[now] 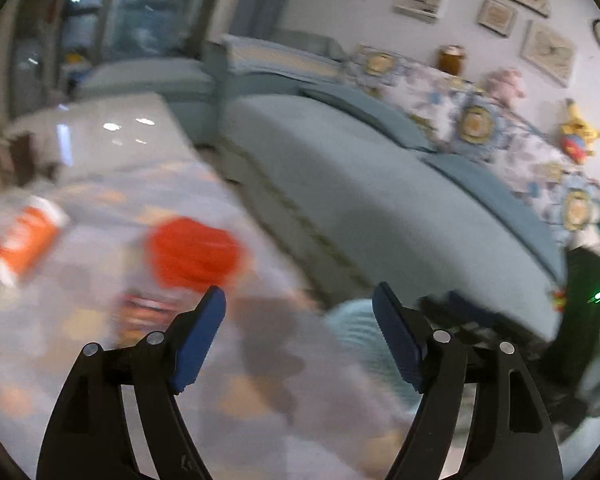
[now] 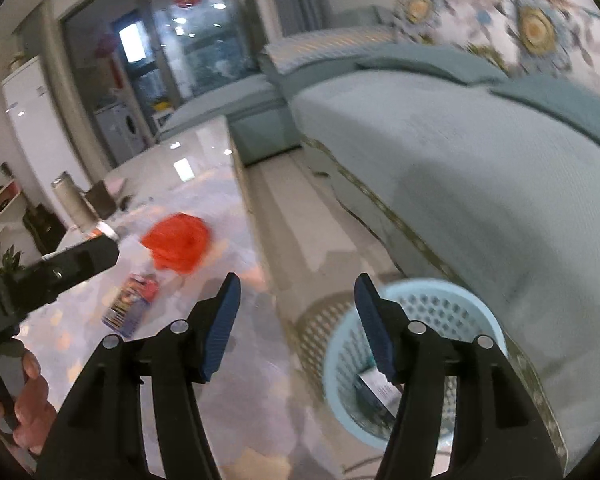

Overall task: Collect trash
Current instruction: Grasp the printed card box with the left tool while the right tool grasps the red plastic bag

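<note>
A crumpled red bag [image 1: 196, 254] lies on the patterned table [image 1: 80, 320], just beyond my open, empty left gripper [image 1: 298, 320]. An orange and white tube [image 1: 26, 240] lies at the table's left. A flat colourful packet [image 2: 132, 306] lies in front of the red bag [image 2: 178, 246]. My right gripper [image 2: 296, 322] is open and empty, over the table edge beside a light blue mesh bin [image 2: 416, 360] on the floor. The bin holds a dark packet [image 2: 374, 394]. The left view is blurred.
A grey-blue sofa [image 2: 460, 168] with floral cushions runs along the right. A narrow floor strip [image 2: 300, 220] separates table and sofa. A steel flask [image 2: 70, 200] and a dark box [image 2: 100, 198] stand at the table's far left. The left gripper's body [image 2: 48, 276] crosses the right view.
</note>
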`<act>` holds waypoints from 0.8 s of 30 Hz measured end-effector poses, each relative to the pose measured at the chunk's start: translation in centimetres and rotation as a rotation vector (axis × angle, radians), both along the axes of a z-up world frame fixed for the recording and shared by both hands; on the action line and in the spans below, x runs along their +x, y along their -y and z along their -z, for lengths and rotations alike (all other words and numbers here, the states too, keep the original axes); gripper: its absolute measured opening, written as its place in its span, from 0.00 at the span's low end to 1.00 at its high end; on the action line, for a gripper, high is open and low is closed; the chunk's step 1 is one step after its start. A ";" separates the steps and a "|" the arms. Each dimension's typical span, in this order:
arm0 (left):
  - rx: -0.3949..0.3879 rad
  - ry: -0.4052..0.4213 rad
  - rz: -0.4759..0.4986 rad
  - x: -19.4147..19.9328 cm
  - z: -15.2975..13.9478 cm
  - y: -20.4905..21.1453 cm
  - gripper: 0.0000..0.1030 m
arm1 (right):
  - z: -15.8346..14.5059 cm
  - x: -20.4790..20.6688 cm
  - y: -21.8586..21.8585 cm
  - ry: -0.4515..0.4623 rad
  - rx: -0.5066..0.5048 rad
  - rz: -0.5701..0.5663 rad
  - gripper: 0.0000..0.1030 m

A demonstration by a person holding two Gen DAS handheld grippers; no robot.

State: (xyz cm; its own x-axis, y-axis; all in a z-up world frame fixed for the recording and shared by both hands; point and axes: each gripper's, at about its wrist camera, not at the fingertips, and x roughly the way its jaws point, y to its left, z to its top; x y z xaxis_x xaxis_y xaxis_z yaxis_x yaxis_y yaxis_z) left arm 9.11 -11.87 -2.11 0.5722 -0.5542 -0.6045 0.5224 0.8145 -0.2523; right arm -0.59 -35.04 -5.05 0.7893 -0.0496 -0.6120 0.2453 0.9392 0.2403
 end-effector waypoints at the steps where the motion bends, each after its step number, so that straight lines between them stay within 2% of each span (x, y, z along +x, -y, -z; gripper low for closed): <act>1: 0.016 0.008 -0.048 0.6 0.1 -1.5 0.72 | -0.4 0.8 -0.9 0.014 -0.016 -0.016 0.56; 4: 0.096 0.086 -0.183 1.7 0.7 -5.0 0.73 | -0.9 3.3 -3.8 0.036 -0.076 -0.058 0.60; 6: 0.137 0.115 -0.233 2.2 1.4 -6.4 0.74 | -0.9 4.9 -5.6 0.042 -0.108 -0.089 0.64; 12: 0.228 0.166 -0.324 3.0 5.0 -7.8 0.78 | 0.9 10.7 -9.8 0.013 -0.139 -0.174 0.65; 16: 0.190 0.083 -0.266 3.6 6.4 -7.6 0.78 | 2.7 13.9 -11.2 -0.021 -0.155 -0.200 0.73; 20: 0.209 0.048 -0.232 3.6 7.5 -6.7 0.79 | 4.3 16.4 -11.8 -0.047 -0.144 -0.205 0.76; 24: 0.229 0.003 -0.241 4.5 8.1 -6.4 0.79 | 5.4 18.2 -12.6 -0.072 -0.167 -0.206 0.77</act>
